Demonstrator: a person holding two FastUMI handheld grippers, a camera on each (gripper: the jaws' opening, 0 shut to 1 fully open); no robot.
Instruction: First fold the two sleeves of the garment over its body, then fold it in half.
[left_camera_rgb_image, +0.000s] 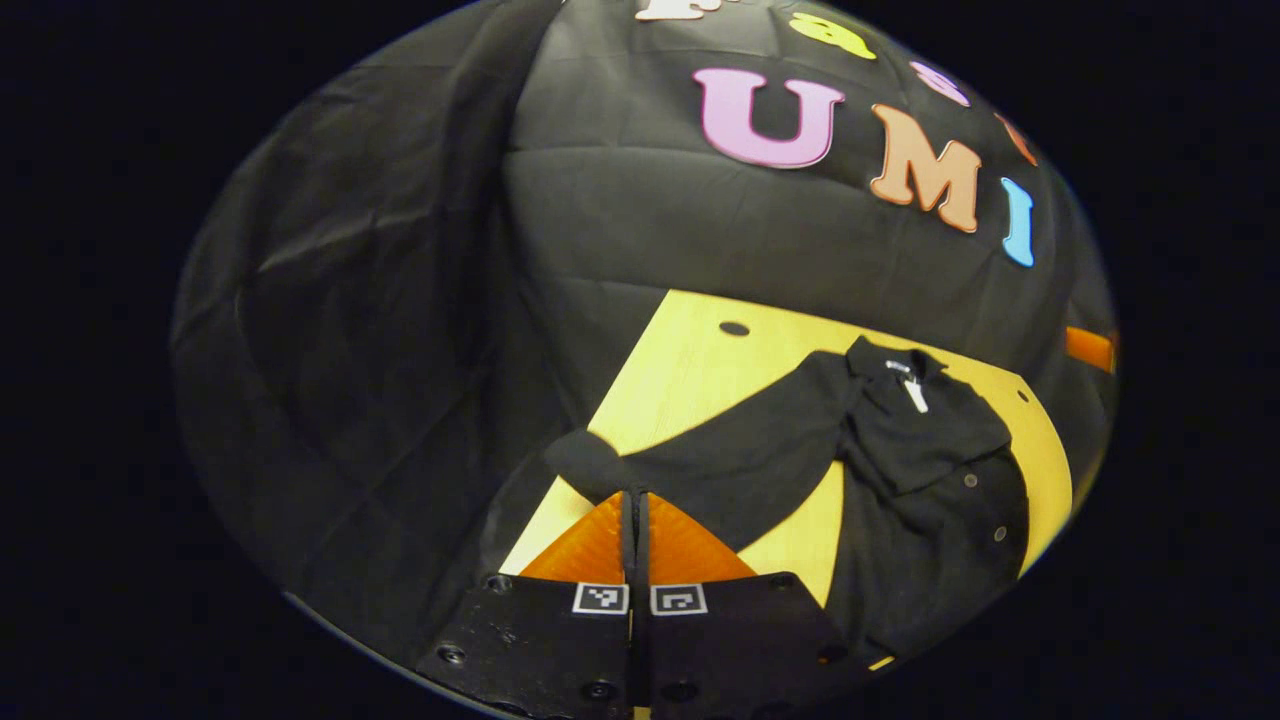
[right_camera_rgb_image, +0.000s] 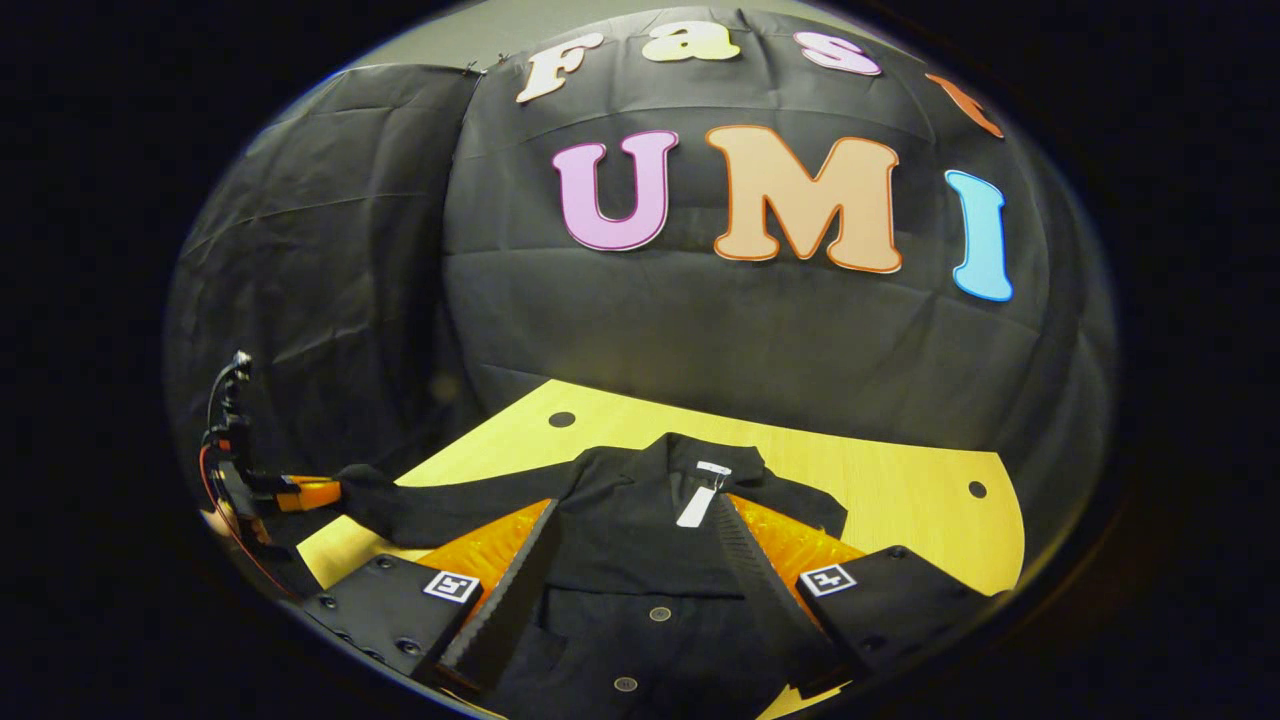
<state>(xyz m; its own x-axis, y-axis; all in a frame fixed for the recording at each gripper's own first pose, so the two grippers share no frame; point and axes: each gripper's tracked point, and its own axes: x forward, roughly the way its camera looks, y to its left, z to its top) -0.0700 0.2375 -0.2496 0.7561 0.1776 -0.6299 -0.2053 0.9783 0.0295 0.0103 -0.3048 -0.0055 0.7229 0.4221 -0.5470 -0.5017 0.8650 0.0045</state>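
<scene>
The left gripper (left_camera_rgb_image: 635, 497) has its ribbed fingers pinched together on the cuff of the garment's sleeve (left_camera_rgb_image: 720, 460), which stretches out taut ahead of it. The garment (right_camera_rgb_image: 640, 560), a soft black buttoned jacket, lies flat on the smooth pale wooden table (right_camera_rgb_image: 900, 480), directly beneath the right gripper (right_camera_rgb_image: 635, 530), whose fingers are spread wide.

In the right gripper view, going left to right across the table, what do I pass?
Left gripper pinching the sleeve cuff → outstretched sleeve → white tag at the garment's collar → bare wooden table → hole in the table.
</scene>
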